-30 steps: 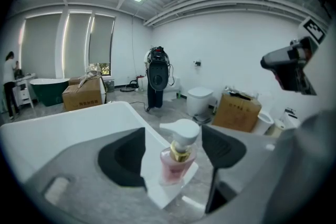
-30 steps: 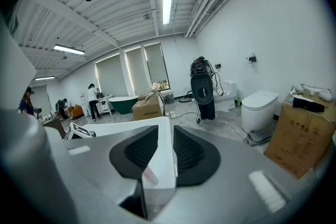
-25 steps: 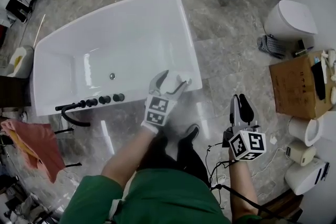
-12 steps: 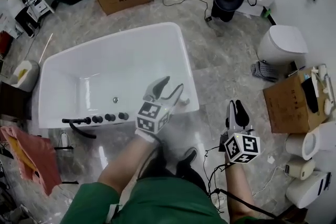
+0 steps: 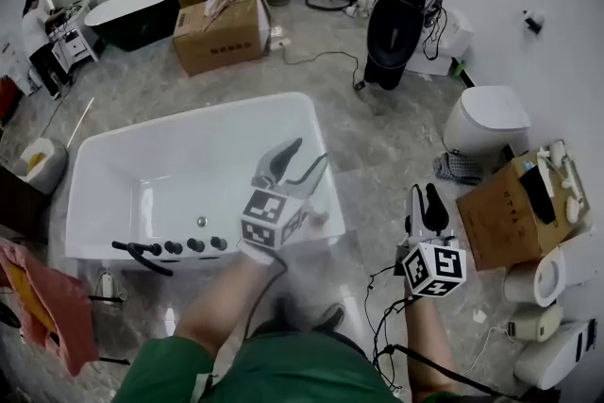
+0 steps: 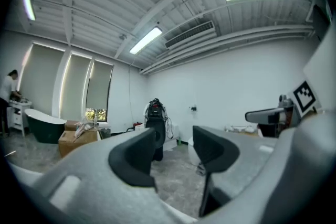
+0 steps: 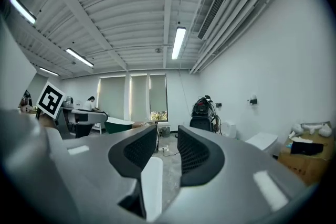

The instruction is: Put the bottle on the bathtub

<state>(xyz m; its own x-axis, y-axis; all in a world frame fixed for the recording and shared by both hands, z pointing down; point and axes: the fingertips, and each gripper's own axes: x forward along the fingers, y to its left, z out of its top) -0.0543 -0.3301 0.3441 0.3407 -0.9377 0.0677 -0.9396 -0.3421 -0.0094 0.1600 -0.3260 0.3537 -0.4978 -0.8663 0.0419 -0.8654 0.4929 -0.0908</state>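
Grey stone floor (image 5: 401,142) surrounds the white bathtub (image 5: 189,123), centre frame; our left gripper (image 5: 313,150), jaws just narrowed, stands parted and empty; lower right, our right gripper (image 5: 425,193) gapes slightly, empty.

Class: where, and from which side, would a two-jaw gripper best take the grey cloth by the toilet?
Probably pinch a raised fold of the cloth from above, on its side away from the toilet: it lies crumpled low on the floor, close beside the toilet's base.
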